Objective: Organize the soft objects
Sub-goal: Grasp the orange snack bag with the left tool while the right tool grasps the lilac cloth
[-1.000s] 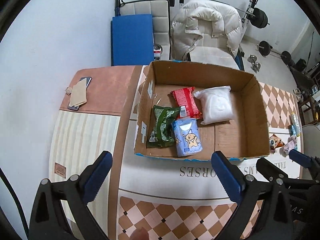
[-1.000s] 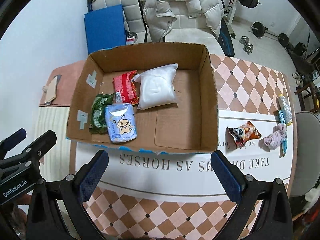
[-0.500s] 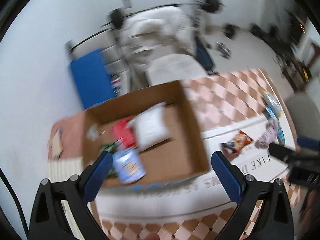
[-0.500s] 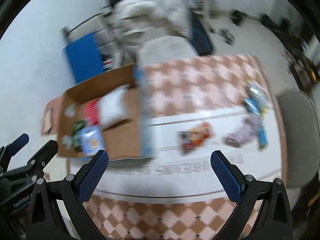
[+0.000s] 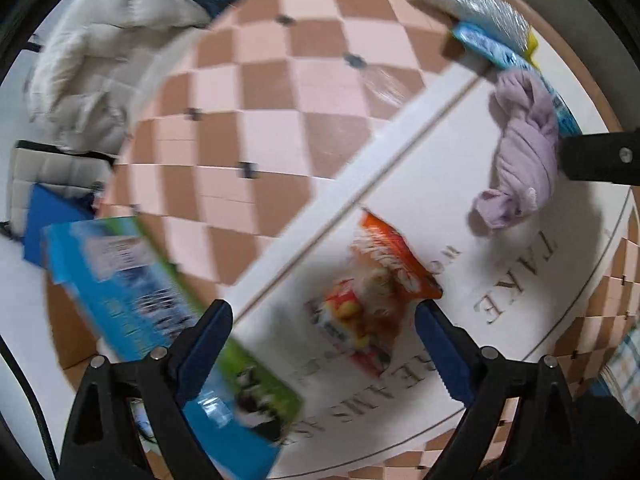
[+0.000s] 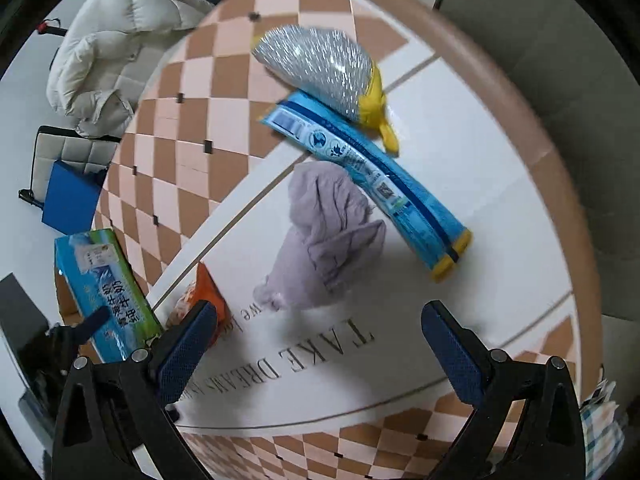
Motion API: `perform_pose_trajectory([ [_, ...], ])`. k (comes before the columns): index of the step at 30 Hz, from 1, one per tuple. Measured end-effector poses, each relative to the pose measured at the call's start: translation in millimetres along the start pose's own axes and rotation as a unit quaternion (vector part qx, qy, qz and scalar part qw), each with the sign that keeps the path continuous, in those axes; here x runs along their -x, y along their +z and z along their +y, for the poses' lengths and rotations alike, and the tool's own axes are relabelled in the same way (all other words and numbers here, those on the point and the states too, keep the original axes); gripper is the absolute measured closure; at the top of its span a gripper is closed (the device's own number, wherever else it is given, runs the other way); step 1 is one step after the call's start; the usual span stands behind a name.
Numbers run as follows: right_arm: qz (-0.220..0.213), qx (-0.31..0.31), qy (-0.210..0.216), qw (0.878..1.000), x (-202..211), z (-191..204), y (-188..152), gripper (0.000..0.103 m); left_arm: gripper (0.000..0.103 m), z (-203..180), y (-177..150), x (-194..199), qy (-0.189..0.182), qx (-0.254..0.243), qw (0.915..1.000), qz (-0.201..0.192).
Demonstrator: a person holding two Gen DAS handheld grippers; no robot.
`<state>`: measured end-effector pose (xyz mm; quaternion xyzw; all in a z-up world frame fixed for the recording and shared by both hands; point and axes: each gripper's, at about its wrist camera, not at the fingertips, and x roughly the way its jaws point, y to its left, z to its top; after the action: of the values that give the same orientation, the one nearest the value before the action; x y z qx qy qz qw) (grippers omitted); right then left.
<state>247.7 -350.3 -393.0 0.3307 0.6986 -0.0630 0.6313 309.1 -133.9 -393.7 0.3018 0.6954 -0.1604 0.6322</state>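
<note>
Left gripper (image 5: 322, 340): jaws wide but closing a little, nothing between the pads; the orange snack bag (image 5: 370, 292) lies on the table just beyond and between them, not touched. A second ago this camera looked straight over the cardboard box; now it looks steeply down on the loose items to the box's right, and only the box's blue-and-green printed wall (image 5: 132, 296) shows at the left edge. View is motion-blurred.

Right gripper (image 6: 316, 344): jaws spread, empty. The lilac cloth (image 6: 324, 236) lies just beyond them, near the middle of the white printed mat (image 6: 500, 312). Earlier this camera also faced the box; the cloth was then small at the far right.

Farther out: blue tube pack (image 6: 372, 176) lies right of the cloth, touching or nearly so; the silver mesh pouch (image 6: 320, 68) with yellow end overlaps its far end. White jacket (image 6: 116, 52) on a chair beyond the table.

Reading: both hands have left the box and swung over the unsorted things. Likely the next pick is being lined up, left on the snack bag, right on the cloth. Four items are out of the box.
</note>
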Motion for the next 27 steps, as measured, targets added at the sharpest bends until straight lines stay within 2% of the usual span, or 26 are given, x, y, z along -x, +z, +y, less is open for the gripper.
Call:
perform_pose_trajectory([
  [3,0.026,-0.010,0.010,1.000,-21.6,0.4,8.5,0.000,0.009,-9.9,9.8,-14.5,-0.020,-0.009,0.9994,0.026],
  [8,0.047,-0.042,0.009,0.998,-45.5,-2.7,15.1,0.004,0.012,-17.4,20.1,-35.3,-0.026,-0.010,0.9984,0.048],
  [9,0.050,-0.047,0.008,0.998,-49.7,-3.2,16.2,0.004,0.025,-18.2,20.5,-37.9,-0.029,-0.009,0.9982,0.051],
  [10,0.054,-0.051,0.006,0.997,-54.2,-2.8,16.8,0.005,0.045,-19.1,20.7,-41.5,-0.032,-0.007,0.9979,0.056],
  [11,0.058,-0.052,0.005,0.997,-58.2,-1.7,17.0,0.010,0.052,-19.2,19.5,-45.5,-0.041,-0.003,0.9970,0.065],
  [13,0.066,-0.051,-0.004,0.996,-65.5,1.3,16.6,0.020,0.058,-18.8,16.0,-49.1,-0.052,0.008,0.9963,0.067],
  [14,0.060,-0.046,-0.016,0.997,-65.7,5.6,15.8,0.023,0.059,-17.6,13.8,-47.4,-0.056,0.019,0.9965,0.059],
  [17,0.041,-0.030,-0.054,0.997,-62.7,15.0,12.8,0.062,0.063,-10.1,1.1,-42.1,-0.068,0.053,0.9954,0.042],
  [20,0.026,0.000,-0.070,0.997,-57.3,26.9,1.7,0.062,0.065,-2.2,-14.3,-25.6,-0.082,0.091,0.9923,0.013],
  [23,0.004,0.048,-0.074,0.996,-38.6,47.6,-18.4,0.062,0.065,10.2,-38.5,2.9,-0.108,0.138,0.9841,-0.027],
  [26,-0.024,0.101,-0.075,0.992,-12.3,77.6,-43.5,0.062,0.065,33.5,-73.0,37.9,-0.131,0.193,0.9700,-0.070],
  [27,-0.033,0.121,-0.074,0.989,-2.4,90.8,-53.8,0.062,0.065,46.2,-90.5,53.5,-0.136,0.217,0.9626,-0.089],
])
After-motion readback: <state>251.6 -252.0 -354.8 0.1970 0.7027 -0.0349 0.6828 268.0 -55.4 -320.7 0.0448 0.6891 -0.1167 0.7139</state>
